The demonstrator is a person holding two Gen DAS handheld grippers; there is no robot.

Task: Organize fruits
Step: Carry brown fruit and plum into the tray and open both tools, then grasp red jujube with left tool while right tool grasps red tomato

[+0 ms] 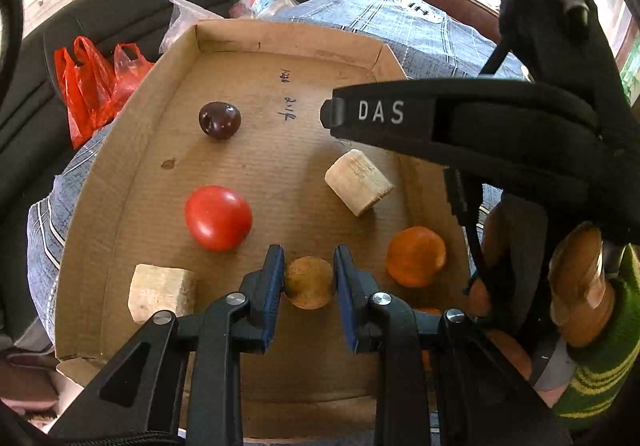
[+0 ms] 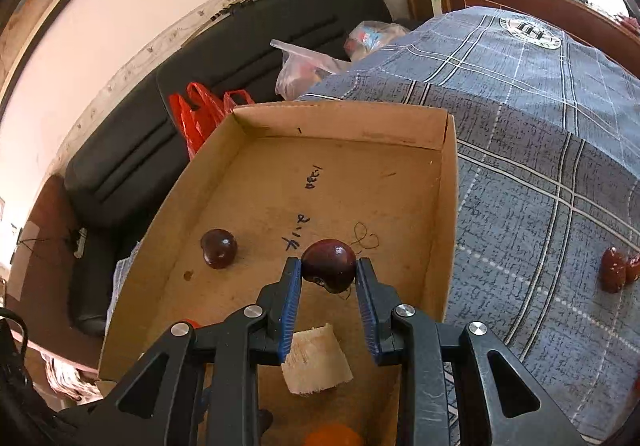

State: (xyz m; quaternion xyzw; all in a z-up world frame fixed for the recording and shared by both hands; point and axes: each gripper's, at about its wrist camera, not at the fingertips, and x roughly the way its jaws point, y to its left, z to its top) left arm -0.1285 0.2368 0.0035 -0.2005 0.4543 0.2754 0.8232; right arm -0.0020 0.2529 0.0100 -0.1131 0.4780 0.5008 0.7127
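A shallow cardboard tray (image 1: 120, 181) holds the fruit. My left gripper (image 1: 309, 266) is shut on a round brown fruit (image 1: 309, 284) near the tray's front. Around it lie a red tomato (image 1: 218, 217), an orange mandarin (image 1: 416, 256) and a dark plum (image 1: 219, 120). My right gripper (image 2: 328, 270) is shut on a second dark plum (image 2: 329, 260), held over the middle of the tray (image 2: 450, 205). To its left the first plum (image 2: 219, 248) rests on the cardboard. The right tool's black housing (image 1: 400, 113) reaches in from the right.
Two pale cut chunks (image 1: 358, 181) (image 1: 162, 292) lie in the tray. The tray rests on a blue checked cloth (image 2: 540, 165), with red dates (image 2: 616, 270) on the cloth at the right. Behind are red plastic bags (image 1: 92, 85) and a black sofa (image 2: 200, 113). A hand in a green striped sleeve (image 1: 600, 366) holds the right tool.
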